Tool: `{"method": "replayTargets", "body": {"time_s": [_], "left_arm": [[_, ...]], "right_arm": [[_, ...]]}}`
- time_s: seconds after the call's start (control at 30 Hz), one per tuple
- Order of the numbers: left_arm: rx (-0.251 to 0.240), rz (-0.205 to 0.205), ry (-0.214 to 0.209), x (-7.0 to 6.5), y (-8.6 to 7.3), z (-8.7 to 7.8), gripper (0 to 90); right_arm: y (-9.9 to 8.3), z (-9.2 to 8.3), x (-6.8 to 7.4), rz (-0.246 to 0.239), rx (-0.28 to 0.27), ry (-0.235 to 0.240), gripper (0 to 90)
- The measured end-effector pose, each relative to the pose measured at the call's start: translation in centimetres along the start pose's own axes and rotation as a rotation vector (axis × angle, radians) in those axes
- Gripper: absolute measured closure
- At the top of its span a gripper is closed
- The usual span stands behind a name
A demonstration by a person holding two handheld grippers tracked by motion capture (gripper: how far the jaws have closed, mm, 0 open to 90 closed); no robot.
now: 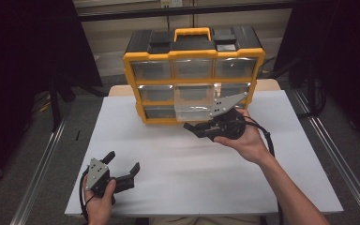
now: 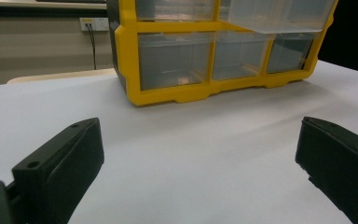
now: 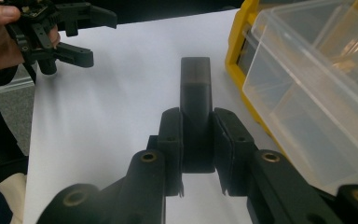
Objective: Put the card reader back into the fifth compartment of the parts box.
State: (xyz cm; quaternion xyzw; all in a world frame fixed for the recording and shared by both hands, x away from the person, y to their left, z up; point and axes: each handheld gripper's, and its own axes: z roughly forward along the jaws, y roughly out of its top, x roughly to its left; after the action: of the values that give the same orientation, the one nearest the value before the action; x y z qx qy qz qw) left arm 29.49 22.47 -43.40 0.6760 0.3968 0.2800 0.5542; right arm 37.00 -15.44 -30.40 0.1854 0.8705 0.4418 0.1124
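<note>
A: Black rectangular block (image 3: 196, 114), clenched in right gripper (image 1: 193, 127) near worktop's far edge; clear plastic drawer (image 1: 194, 103) pulled out just beside.

B: Left gripper (image 1: 122, 166) released, near-left corner. Risk: block knocks drawer w/ careless swing.

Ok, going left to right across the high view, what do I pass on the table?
Left gripper, jaws open, at the table's near left → small black block clamped in the right gripper → the hand holding that gripper.
</note>
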Motion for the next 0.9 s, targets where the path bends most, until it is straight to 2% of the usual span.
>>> {"method": "replayTargets", "body": {"time_s": [0.33,0.9], "left_arm": [[-0.004,-0.002,0.002,0.1,0.0,-0.1,1.2],[-0.006,0.0,0.001,0.2,0.1,-0.2,1.2]], "right_arm": [[1.7,-1.7,-0.4,-0.015,-0.025,-0.028,74.0],[4.3,-3.4,-1.5,-0.036,-0.003,-0.076,73.9]]}}
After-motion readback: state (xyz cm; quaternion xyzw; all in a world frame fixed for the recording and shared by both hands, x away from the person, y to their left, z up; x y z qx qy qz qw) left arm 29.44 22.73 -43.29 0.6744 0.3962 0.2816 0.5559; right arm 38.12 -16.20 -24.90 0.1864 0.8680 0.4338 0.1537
